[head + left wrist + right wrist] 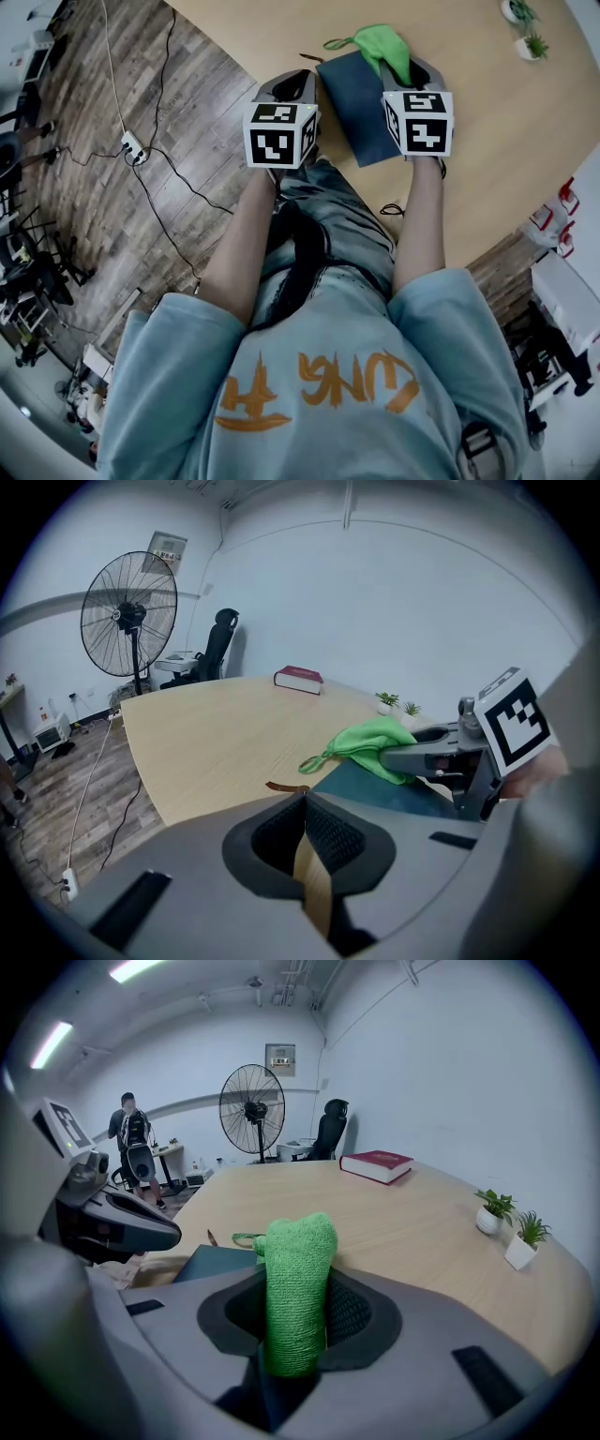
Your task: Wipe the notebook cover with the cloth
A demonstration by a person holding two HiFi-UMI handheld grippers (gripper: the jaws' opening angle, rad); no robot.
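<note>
Now, pale table, plank floor; right jaws clenched on cloth, left jaws closed

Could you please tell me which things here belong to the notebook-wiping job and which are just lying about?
Belong to the job:
- green cloth, clamped in the right gripper
- dark notebook, lying flat beside it

Just lying about:
- red book
- two potted plants
- standing fan
- office chair
</note>
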